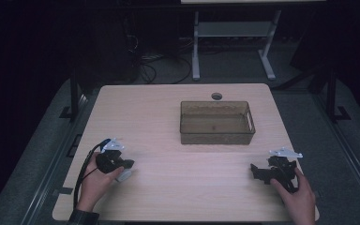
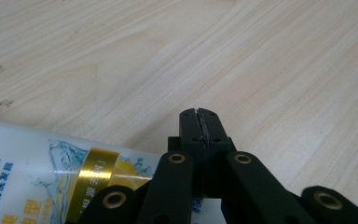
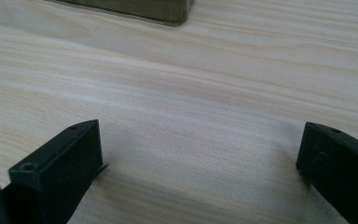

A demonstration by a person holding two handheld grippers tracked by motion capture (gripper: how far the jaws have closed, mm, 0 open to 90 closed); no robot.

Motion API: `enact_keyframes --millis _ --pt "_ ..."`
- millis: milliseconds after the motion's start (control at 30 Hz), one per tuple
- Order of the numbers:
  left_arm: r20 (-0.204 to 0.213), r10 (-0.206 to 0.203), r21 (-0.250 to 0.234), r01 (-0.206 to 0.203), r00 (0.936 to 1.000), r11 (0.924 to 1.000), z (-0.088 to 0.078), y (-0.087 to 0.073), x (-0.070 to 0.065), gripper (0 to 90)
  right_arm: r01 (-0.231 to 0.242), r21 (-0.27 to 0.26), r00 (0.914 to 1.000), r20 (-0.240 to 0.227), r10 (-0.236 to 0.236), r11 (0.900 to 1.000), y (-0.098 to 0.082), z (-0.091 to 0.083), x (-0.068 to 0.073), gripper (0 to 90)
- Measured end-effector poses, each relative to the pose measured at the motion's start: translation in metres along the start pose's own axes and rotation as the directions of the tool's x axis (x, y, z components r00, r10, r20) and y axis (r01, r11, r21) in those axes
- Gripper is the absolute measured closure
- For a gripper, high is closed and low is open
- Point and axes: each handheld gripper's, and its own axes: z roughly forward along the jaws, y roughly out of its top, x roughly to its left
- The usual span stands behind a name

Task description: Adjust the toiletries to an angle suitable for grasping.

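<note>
Pale wood desk (image 1: 178, 140), brown bin (image 1: 217, 123) toward far edge. Left tongs (image 2: 200, 122) pressed together, empty, over bottle (image 2: 37, 175) near left edge. Right tongs (image 3: 200, 163) apart, idle. Step: approaching bottle; next, spread left tongs, straddle bottle.

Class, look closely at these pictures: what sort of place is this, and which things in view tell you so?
Probably a lab or workshop set up for recording: a pale wooden table on dark carpet, loose cables and a metal stand behind, and a hand-held gripper in each hand.

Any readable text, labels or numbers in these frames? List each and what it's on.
"丝": blue, on the white bottle.
"去屑洗发露": blue, below it, same bottle.
Gold band: white characters, too blurred to read.
More blue characters at the bottom edge: cut off, unreadable.
Bin, table: no text.
</note>
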Motion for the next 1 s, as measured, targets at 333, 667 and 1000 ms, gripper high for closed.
enact_keyframes --millis 333,667,1000 --pt "-0.035 -0.009 -0.065 0.007 0.9994 0.9979 -0.022 0.006 0.007 90.0 0.0 0.0 1.0 0.0 0.0 1.0 0.0 0.0 0.0 0.0" --pt "-0.118 -0.088 -0.121 0.074 0.9891 0.9899 -0.048 -0.005 0.037 90.0 0.0 0.0 1.0 0.0 0.0 1.0 0.0 0.0 0.0 0.0" --pt "-0.211 -0.183 -0.148 0.154 0.9603 0.9769 -0.067 -0.029 0.073 90.0 0.001 0.0 1.0 -0.001 -0.001 1.0 0.0 0.0 0.0 0.0"
